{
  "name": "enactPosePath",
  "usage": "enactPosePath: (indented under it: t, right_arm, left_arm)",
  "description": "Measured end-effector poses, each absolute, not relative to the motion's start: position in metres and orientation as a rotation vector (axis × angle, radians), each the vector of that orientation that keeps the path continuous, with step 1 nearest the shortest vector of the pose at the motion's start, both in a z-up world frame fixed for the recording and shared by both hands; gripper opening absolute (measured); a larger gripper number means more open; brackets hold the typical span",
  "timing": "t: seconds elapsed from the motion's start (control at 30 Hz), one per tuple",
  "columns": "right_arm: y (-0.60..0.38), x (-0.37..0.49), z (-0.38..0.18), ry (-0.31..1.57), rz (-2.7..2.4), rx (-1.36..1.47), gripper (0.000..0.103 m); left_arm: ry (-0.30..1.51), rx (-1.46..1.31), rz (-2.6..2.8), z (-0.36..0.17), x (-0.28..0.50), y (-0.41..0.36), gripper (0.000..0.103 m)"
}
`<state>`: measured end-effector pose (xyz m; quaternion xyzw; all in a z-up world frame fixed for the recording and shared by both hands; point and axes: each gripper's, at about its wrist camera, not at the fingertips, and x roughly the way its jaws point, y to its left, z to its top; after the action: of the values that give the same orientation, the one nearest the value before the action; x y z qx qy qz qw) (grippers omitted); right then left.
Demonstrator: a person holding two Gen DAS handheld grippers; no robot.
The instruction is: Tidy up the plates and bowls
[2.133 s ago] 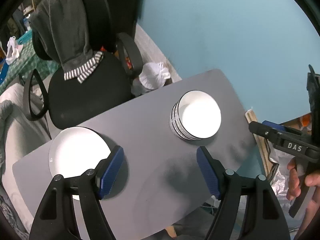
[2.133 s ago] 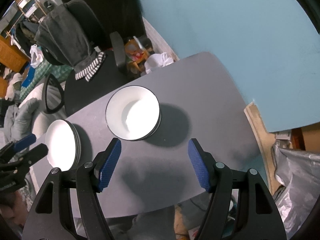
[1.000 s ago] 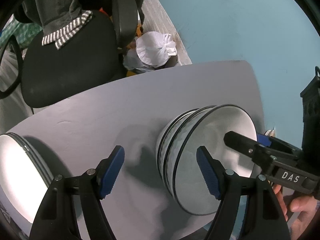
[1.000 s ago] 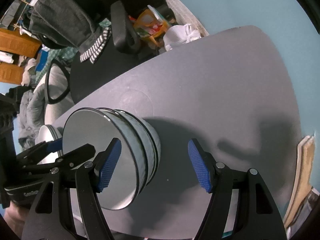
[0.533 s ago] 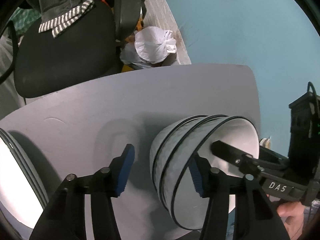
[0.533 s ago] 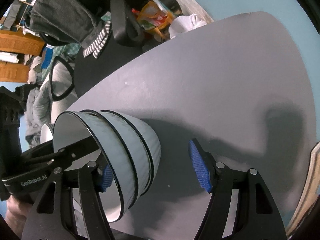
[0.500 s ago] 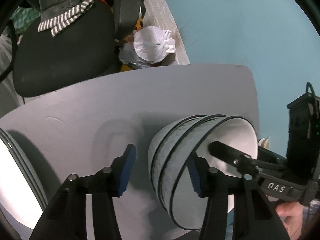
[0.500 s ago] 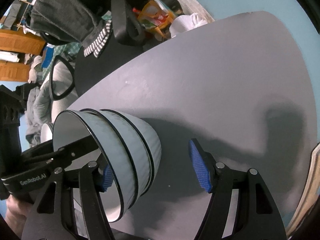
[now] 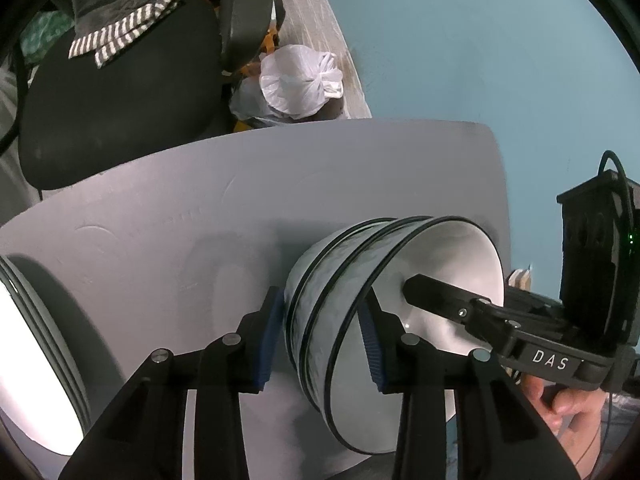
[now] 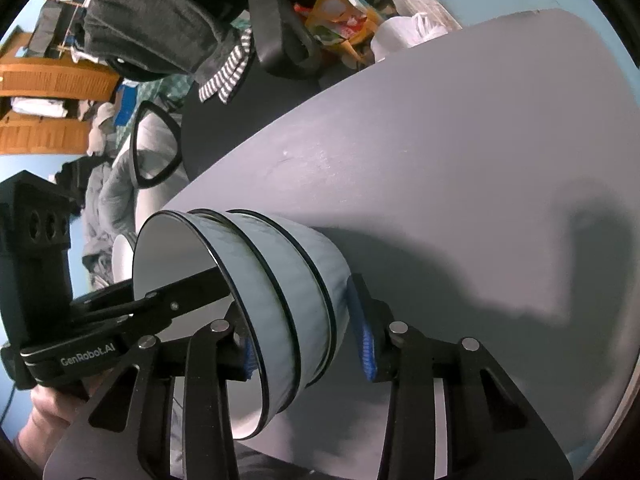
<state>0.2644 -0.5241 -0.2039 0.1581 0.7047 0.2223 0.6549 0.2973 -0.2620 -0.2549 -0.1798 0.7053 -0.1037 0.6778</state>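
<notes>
A stack of three nested white bowls (image 9: 332,292) with black rims stands on the grey table (image 9: 240,200). My left gripper (image 9: 322,320) straddles its near wall, one blue pad outside against the lowest bowl and one inside the top bowl; its jaws are closing and the pads look to touch. From the opposite side my right gripper (image 10: 300,320) straddles the bowl stack (image 10: 280,280) the same way, jaws closing, its outer pad on the lowest bowl and its inner pad partly hidden. A stack of white plates (image 9: 40,360) sits at the table's left end.
A black office chair (image 9: 120,100) with grey clothing draped on it stands beyond the table. On the floor by the blue wall lies a tied white plastic bag (image 9: 298,84). A person's hand (image 9: 560,404) holds the right gripper's handle. The plates (image 10: 122,256) peek out behind the bowls.
Both grippers' jaws have narrowed from wide apart to close around opposite walls of the bowl stack. The bowls and plates have stayed in place on the table.
</notes>
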Motion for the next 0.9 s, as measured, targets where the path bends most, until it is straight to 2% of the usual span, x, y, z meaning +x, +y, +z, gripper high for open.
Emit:
enactPosePath:
  t: [0.23,0.8,0.9]
  right_arm:
    - [-0.526,0.265,-0.21,1.642,0.543,0.373,0.035]
    - [-0.527,0.254,-0.202,1.584,0.486,0.36,0.034]
    - [-0.525,0.253,-0.197,1.565,0.446,0.334,0.028]
  left_arm:
    - [1.604,-0.404,-0.203,-0.255,0.295,-0.26,0.032]
    - [1.583,-0.463,-0.171,-0.255,0.285,-0.254,0.03]
    - [1.575,-0.469,-0.163,-0.252,0.282,-0.253,0.03]
